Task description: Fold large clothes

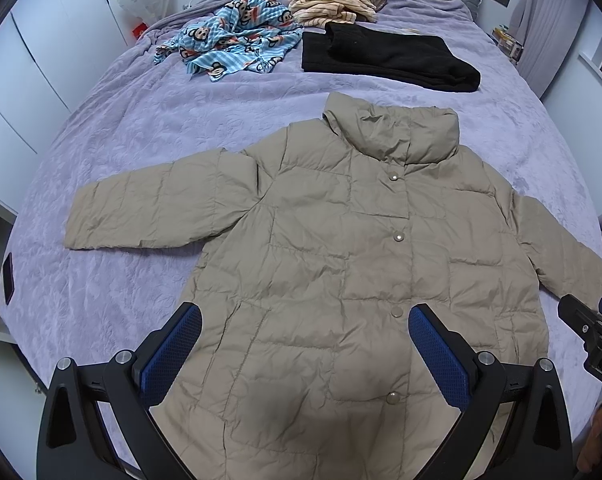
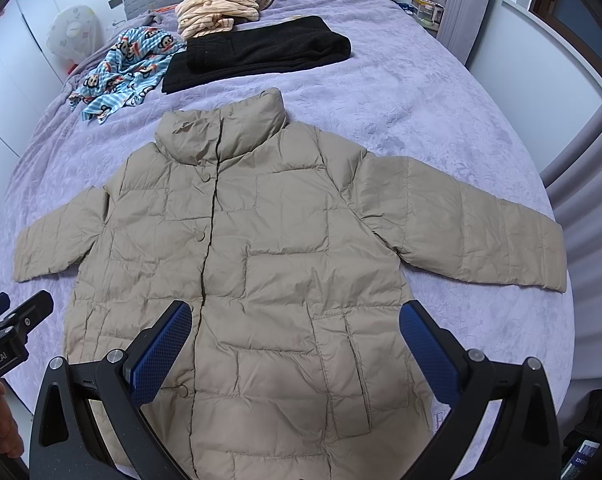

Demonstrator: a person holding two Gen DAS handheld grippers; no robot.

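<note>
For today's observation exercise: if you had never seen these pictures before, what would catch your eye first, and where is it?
First, the beige quilted puffer jacket, spread flat and snapped shut in the middle of the lavender bedspread, both sleeves out to the sides. Next, the open left claw and open right claw with blue pads, over its hem. Beyond the collar lie a folded black garment and a crumpled blue monkey-print garment.
</note>
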